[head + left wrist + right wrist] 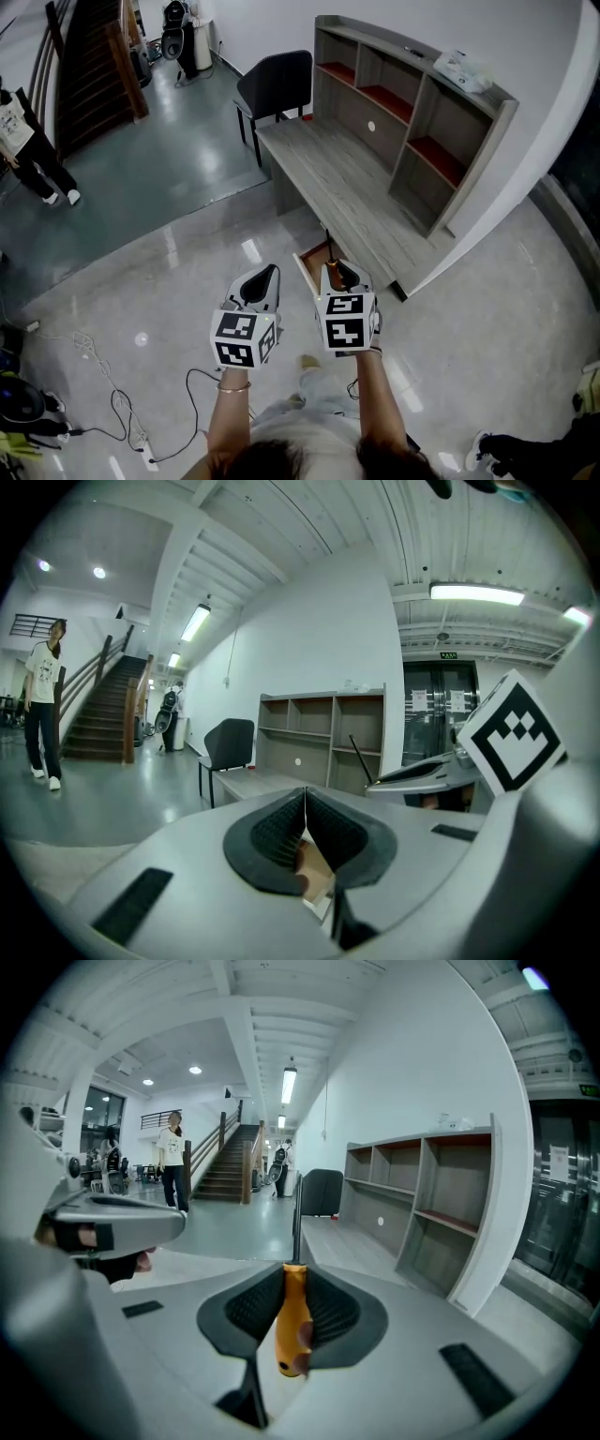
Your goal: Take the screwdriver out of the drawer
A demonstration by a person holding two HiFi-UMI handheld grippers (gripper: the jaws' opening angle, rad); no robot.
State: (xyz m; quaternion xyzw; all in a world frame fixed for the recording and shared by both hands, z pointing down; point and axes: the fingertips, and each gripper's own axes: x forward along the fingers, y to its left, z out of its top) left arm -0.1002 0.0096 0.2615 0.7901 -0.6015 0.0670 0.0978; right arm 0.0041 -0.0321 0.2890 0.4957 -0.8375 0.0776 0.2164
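Note:
My right gripper (294, 1283) is shut on the orange handle of a screwdriver (292, 1326), and its dark shaft points up and away from the jaws. In the head view, the right gripper (339, 272) holds it over the open wooden drawer (312, 262) at the near end of the desk (337, 183). The drawer's inside is mostly hidden behind the gripper. My left gripper (265, 275) hangs beside it to the left, clear of the drawer. Seen in its own view, the left gripper (305, 803) is shut with nothing between the ribbed pads.
A grey shelf unit (417, 122) stands on the desk against the white wall. A dark chair (275, 82) sits at the desk's far end. A person (26, 141) stands far left near a staircase (94, 66). Cables (117, 398) lie on the glossy floor at lower left.

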